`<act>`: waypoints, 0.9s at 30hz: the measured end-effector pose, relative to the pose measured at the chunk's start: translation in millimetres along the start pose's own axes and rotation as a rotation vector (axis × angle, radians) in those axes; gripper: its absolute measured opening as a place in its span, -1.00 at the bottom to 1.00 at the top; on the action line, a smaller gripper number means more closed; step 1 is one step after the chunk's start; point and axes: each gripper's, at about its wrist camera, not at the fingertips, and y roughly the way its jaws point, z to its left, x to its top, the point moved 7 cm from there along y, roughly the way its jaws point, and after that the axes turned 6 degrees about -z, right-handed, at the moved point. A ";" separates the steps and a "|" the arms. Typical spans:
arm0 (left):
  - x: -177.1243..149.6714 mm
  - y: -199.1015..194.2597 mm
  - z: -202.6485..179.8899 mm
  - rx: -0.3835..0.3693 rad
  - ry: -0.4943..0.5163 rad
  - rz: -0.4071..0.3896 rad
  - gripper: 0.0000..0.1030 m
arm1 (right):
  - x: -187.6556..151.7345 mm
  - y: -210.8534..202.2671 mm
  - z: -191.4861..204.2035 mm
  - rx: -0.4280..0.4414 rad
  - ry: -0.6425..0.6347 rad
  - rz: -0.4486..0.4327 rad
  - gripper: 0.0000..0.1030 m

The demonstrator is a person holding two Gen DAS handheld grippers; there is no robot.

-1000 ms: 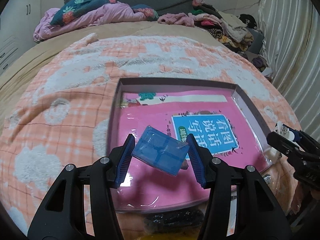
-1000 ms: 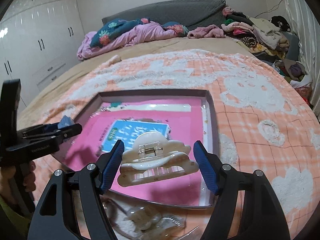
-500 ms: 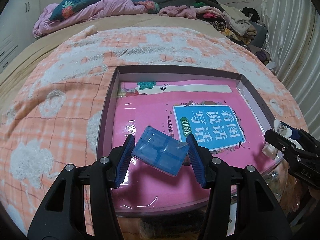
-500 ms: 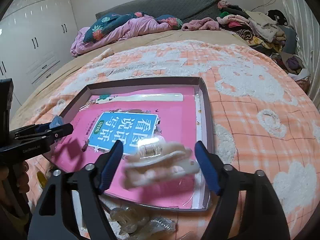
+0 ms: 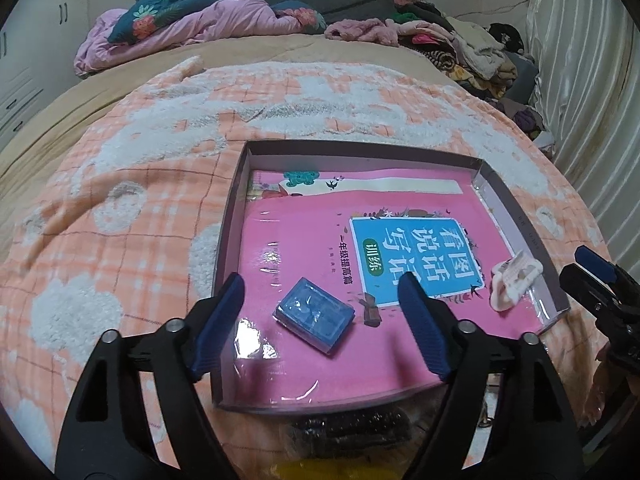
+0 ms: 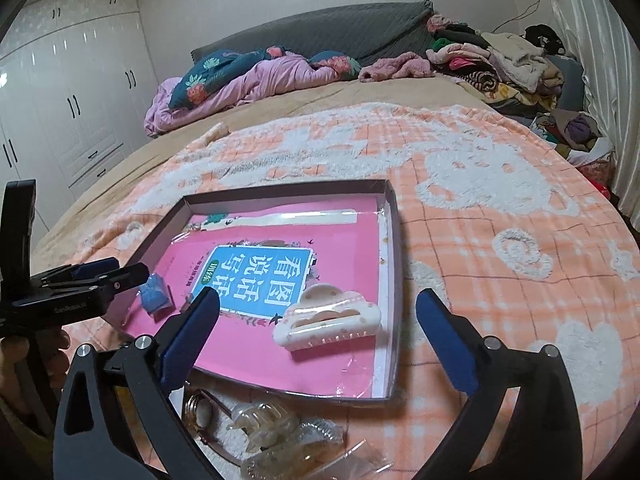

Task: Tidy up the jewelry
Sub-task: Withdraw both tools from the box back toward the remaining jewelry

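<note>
A shallow tray [image 5: 230, 216] lay on a bed covered with an orange-and-white checked blanket [image 5: 120, 208]; a pink book [image 5: 304, 240] in clear wrap, bearing a blue title panel, filled the tray floor.

Left wrist view: the left tool [image 5: 320, 320] hung over the tray's near edge with its blue-padded jaws opening, spread well apart. A small blue translucent box [image 5: 314, 314] lay on the pink book between the two pads, touching neither. The right tool [image 5: 596, 276] entered at the right border, just outside the tray's right wall. A cream hair claw [image 5: 514, 278] rested on the book in the tray's near right corner, close to that wall.

Right wrist view: the right tool [image 6: 318, 320] was likewise opening, its jaws very wide. The cream hair claw [image 6: 328, 316], dotted and scalloped, lay on the pink book [image 6: 248, 344] between the pads and clear of both, beside the tray's [image 6: 394, 248] right wall. The left tool [image 6: 100, 276] reached in from the left edge, with the blue box [image 6: 154, 294] lying on the book just under its tips. Part of a hand [image 6: 24, 354] showed beneath it. In front of the tray, on the blanket, lay a loose cluster of clear and pale hair clips [image 6: 272, 424] and a ring-like piece whose details could not be made out.

Bedding and piled clothes [image 6: 492, 60] occupied the far end of the bed; white wardrobe doors [image 6: 68, 92] stood at the left.
</note>
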 end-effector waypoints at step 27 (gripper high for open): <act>24.1 -100.5 -11.0 -0.014 0.001 -0.170 0.82 | 26.3 -100.2 13.5 0.011 -0.007 -0.142 0.92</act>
